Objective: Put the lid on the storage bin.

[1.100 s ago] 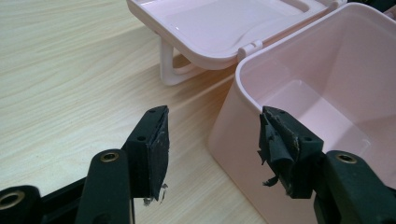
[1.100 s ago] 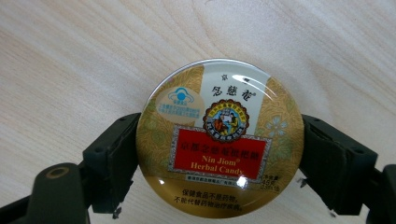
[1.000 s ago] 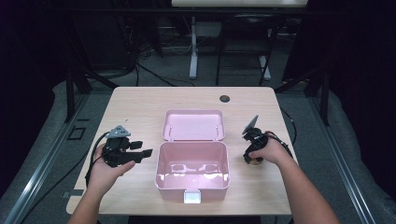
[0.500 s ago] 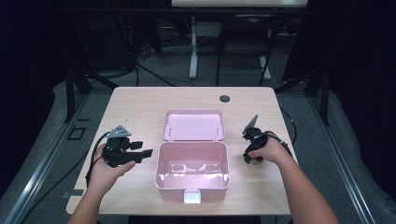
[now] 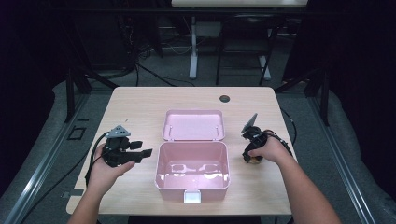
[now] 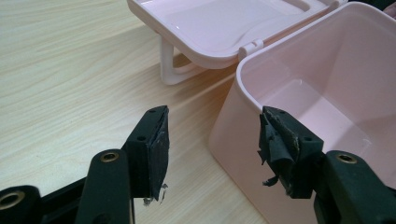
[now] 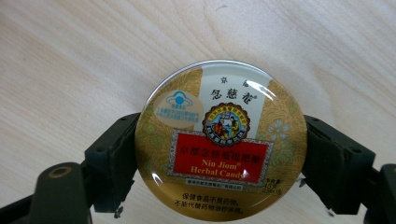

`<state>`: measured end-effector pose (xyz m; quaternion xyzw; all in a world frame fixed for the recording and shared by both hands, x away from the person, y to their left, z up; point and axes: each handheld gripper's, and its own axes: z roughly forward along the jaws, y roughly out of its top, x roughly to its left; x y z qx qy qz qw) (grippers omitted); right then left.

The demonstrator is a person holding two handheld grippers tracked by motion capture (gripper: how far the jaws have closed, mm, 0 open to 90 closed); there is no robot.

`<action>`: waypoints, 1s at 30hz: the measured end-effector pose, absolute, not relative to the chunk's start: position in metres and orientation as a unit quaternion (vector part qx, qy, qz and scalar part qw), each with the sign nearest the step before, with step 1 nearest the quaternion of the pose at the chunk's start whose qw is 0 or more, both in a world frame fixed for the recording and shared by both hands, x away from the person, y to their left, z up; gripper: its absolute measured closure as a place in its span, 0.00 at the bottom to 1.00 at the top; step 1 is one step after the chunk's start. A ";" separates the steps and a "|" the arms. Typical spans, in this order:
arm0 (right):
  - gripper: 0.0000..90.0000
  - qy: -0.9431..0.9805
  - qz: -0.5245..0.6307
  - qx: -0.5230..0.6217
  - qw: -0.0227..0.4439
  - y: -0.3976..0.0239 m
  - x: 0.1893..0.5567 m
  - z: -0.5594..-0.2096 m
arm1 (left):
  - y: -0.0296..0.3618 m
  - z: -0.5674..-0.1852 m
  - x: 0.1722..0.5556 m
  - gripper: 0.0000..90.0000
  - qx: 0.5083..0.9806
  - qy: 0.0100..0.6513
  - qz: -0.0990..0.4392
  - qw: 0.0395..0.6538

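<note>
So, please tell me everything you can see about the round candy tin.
The candy tin is round, golden and glossy, probably metal. Its lid faces the camera and shows a red label reading "Nin Jiom Herbal Candy", Chinese characters and a small emblem. The right hand-held gripper has a jaw against each side of it. It is over the wooden table, right of the open pink box.

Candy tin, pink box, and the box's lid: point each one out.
candy tin (image 7: 221,140): right gripper view, on its printed top, between the right tongs.
pink box (image 5: 192,186): high view, on its front wall.
lid (image 5: 194,125): high view, on its open inner face.
</note>
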<state>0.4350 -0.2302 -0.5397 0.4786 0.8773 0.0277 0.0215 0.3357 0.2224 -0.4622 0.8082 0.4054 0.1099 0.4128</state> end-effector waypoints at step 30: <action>0.22 0.906 0.041 0.420 0.038 -0.202 0.417 -0.471 | 0.223 -0.457 0.333 0.48 0.802 0.402 0.109 0.428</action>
